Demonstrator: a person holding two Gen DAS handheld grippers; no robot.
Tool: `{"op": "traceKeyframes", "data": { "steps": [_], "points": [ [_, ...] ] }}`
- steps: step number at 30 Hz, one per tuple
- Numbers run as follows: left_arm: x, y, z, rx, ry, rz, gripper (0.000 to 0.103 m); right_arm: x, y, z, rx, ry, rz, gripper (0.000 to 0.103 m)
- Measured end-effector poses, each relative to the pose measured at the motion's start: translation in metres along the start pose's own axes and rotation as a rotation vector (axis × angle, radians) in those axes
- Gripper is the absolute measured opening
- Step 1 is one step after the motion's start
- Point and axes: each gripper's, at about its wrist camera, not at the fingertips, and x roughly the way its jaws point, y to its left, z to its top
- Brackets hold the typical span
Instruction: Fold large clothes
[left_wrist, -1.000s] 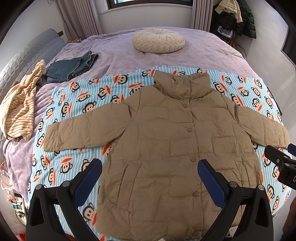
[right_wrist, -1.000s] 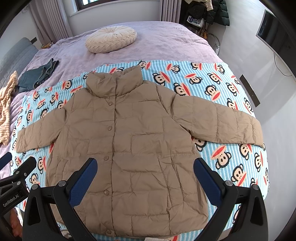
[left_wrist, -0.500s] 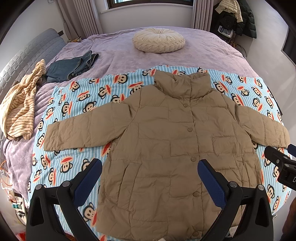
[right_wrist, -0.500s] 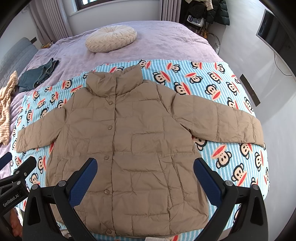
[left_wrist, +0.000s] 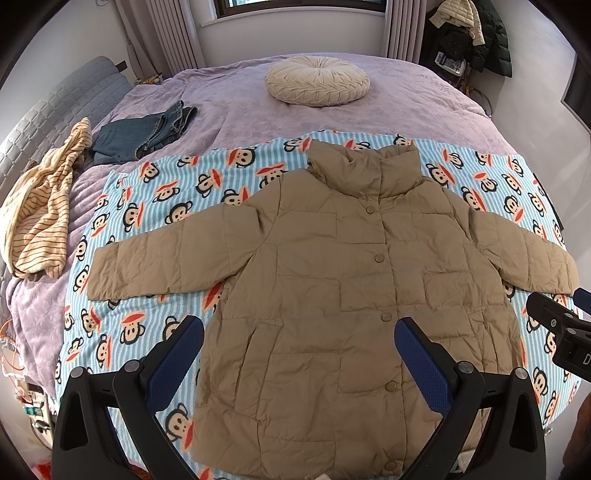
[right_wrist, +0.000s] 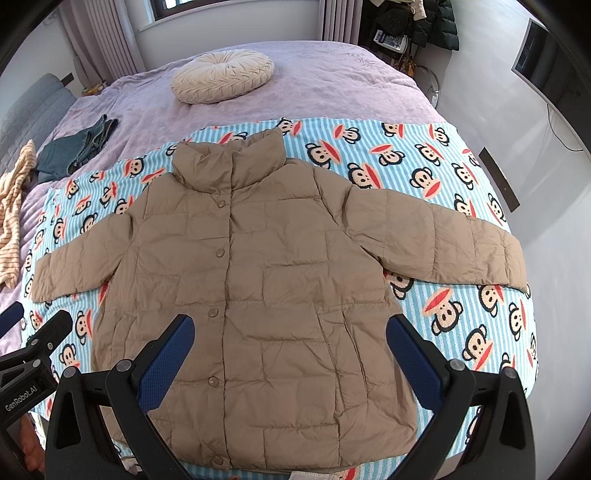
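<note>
A tan quilted jacket (left_wrist: 332, 280) lies flat and face up on a blue monkey-print blanket (left_wrist: 155, 206), buttoned, both sleeves spread out to the sides. It also shows in the right wrist view (right_wrist: 266, 280). My left gripper (left_wrist: 299, 354) is open and empty, held above the jacket's lower hem. My right gripper (right_wrist: 290, 350) is open and empty too, above the hem a little to the right. Each gripper shows at the edge of the other's view.
The blanket (right_wrist: 424, 173) covers a purple bed (left_wrist: 236, 107). A round cream cushion (left_wrist: 317, 79) lies at the bed's far end. Folded jeans (left_wrist: 144, 131) and a striped yellow garment (left_wrist: 40, 206) lie at the left. The bed's right edge drops to the floor (right_wrist: 524, 122).
</note>
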Motion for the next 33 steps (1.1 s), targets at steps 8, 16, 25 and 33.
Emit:
{"op": "traceKeyframes", "data": {
  "steps": [8,16,25,33],
  "points": [
    [0.000,0.000,0.000,0.001,0.001,-0.001,0.103,0.001,0.000,0.000,0.001,0.001,0.000,0.103],
    [0.000,0.000,0.000,0.001,0.001,-0.002,0.103,0.000,0.000,0.001,0.000,0.004,0.000,0.103],
    [0.004,0.009,-0.006,-0.018,0.021,-0.052,0.103,0.005,0.001,-0.007,0.004,0.021,0.001,0.103],
    [0.029,0.049,-0.017,-0.089,0.066,-0.112,0.103,0.018,0.015,-0.006,-0.005,0.062,-0.004,0.103]
  ]
}}
